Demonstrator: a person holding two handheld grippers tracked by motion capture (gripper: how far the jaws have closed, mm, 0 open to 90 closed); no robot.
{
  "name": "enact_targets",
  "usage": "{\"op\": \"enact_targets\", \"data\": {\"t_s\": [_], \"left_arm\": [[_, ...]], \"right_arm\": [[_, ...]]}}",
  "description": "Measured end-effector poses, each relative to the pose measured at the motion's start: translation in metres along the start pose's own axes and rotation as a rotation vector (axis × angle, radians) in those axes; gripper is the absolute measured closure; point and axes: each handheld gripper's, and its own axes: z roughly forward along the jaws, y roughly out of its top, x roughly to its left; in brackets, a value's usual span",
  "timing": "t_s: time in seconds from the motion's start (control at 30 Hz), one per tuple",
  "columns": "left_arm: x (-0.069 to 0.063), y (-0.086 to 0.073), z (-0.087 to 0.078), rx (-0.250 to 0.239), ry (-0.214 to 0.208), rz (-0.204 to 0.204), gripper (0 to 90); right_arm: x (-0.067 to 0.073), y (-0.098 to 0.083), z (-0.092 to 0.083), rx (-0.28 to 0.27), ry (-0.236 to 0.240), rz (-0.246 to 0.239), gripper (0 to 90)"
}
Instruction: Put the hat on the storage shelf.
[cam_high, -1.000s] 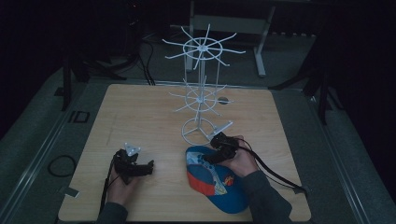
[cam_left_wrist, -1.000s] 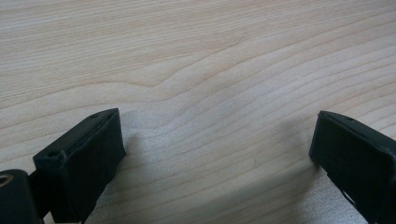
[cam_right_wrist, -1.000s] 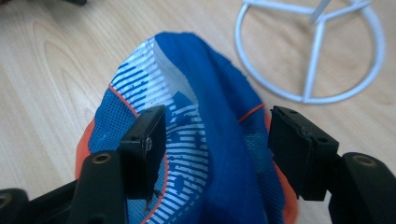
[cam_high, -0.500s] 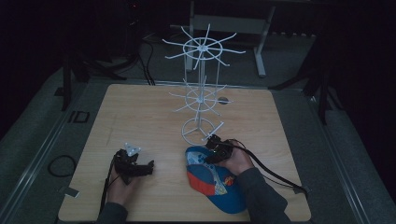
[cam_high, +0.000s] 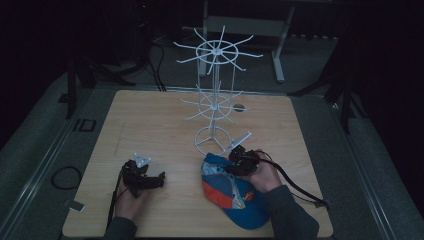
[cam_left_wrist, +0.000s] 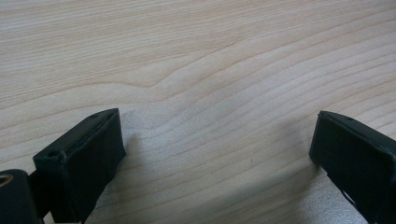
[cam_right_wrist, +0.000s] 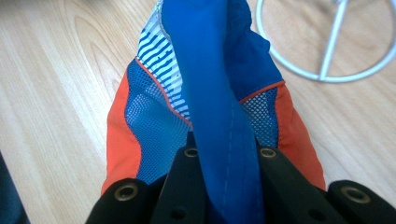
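dim table (cam_high: 150, 130) | cap (cam_right_wrist: 219, 93) hides right gripper (cam_right_wrist: 224, 186) jaws' tips

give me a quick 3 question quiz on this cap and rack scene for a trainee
1. True or false: the right gripper is shut on the cap.
2. What lies between the jaws of the left gripper? A) the cap B) bare table C) a rack arm
3. Which end of the cap lies nearest the white rack: the end in the gripper or the far end?

Key
1. True: both jaws pinch a blue fold of fabric.
2. B: only the wooden table shows between the open jaws.
3. The end in the gripper, beside the rack's ring base.
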Motion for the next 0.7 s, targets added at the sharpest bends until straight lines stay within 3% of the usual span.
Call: {"op": "enact_targets", "data": {"t_s": [0.33,0.7], "left_arm": [[0.0,0.0,0.0,0.0,-0.001,0.0,3.4],[0.0,0.0,0.0,0.002,-0.001,0.001,3.4]], "right_arm": [[-0.002,-0.006,-0.028,-0.089,-0.027,0.013,88.7],[-0.014,-0.019,-0.051,-0.171,-0.047,0.065,88.6]]}}
